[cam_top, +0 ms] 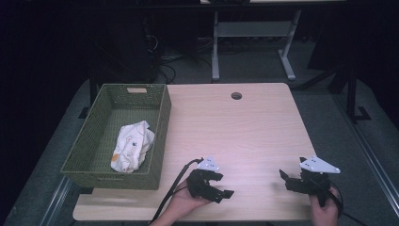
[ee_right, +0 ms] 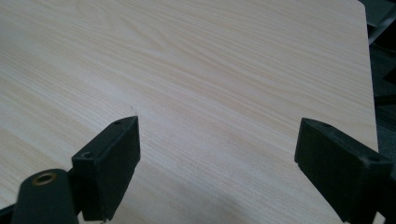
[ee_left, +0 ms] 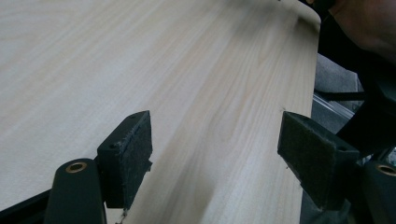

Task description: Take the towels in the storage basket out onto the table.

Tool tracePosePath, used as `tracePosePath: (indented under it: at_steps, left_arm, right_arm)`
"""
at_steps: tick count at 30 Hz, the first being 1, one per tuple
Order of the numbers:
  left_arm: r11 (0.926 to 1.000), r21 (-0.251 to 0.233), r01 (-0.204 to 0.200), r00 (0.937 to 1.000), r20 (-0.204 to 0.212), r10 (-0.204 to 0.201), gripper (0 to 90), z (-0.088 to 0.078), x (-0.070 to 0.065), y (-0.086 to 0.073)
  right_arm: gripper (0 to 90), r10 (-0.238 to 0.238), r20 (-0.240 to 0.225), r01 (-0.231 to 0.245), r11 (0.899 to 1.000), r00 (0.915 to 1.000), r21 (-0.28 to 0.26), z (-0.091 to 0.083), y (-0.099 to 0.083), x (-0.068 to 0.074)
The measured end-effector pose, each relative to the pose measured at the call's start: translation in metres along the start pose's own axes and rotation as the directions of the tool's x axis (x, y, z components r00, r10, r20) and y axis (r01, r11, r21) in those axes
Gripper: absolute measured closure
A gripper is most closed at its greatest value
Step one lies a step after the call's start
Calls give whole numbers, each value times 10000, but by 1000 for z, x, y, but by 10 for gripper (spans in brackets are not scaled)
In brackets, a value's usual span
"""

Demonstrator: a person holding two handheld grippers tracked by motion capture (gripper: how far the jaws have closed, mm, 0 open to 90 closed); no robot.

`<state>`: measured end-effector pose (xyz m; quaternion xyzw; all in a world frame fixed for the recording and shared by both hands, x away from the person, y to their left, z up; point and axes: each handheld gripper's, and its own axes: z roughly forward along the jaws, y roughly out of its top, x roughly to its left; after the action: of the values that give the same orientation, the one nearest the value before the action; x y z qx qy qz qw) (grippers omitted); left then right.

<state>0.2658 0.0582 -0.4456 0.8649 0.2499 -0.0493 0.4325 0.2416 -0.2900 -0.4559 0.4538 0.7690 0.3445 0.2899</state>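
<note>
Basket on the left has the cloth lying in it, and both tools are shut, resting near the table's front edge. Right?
Not quite. The basket does hold the cloth, but the left tool and right tool are open, jaws wide apart over bare table, as both gripper views show.

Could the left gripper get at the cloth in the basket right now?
Probably yes. The left gripper is open, the basket has no lid, and the cloth lies uncovered; only the basket's near wall stands between them.
</note>
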Motion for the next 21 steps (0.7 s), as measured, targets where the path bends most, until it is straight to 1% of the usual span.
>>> tracePosePath:
  at_steps: [2, 4, 5, 6, 7, 9, 11, 12, 14, 17, 19, 21]
  left_arm:
    - [10000, 25, -29, 10000, 22, 29, 257, -1, 1, 1]
    - [9999, 127, -75, 9999, -77, 76, 256, -2, 2, 7]
    - [9998, 212, -6, 10000, 27, 5, 257, -3, 3, 10]
    - [9996, 259, 100, 9999, 135, -104, 256, -7, 5, 18]
    - [9996, 259, 100, 9999, 135, -104, 253, -7, 5, 18]
    - [9993, 381, 12, 9999, 108, -16, 248, -11, 7, 26]
    - [9981, 611, -83, 9999, 63, 80, 234, -15, 9, 35]
    - [9978, 640, -148, 9998, 104, 141, 234, -18, 9, 40]
    - [9980, 571, -271, 9996, 12, 270, 231, -25, 11, 49]
    - [9976, 589, -362, 9991, 234, 349, 216, -34, 14, 60]
    - [9963, 719, -474, 9983, 384, 448, 209, -40, 16, 67]
    - [9960, 771, -451, 9969, 674, 399, 209, -46, 18, 73]
  right_arm:
    - [139, 54, 0, -54, 10000, 10000, 35, 0, 0, 0]
    - [139, 84, 22, -84, 10000, 10000, 36, 1, -1, -1]
    - [139, 86, 9, -86, 10000, 10000, 37, 1, -1, -1]
    - [139, 126, 11, -126, 9999, 9999, 115, 2, -1, -1]
    - [139, 126, 11, -126, 9999, 9999, 115, 2, -1, -1]
    - [139, 208, -18, -208, 9997, 9998, 155, 2, -1, -1]
    - [139, 187, 15, -187, 9998, 9998, 116, 1, -1, -1]
    - [139, 187, 15, -187, 9998, 9998, 116, 1, -1, -1]
    - [139, 148, 0, -148, 9998, 9999, 109, 1, 0, 0]
    - [139, 167, 19, -167, 9998, 9999, 120, 1, 0, 0]
    - [138, 124, 10, -125, 9999, 9999, 117, 1, 0, 0]
    - [139, 153, 3, -153, 9998, 9999, 126, 1, 0, 0]
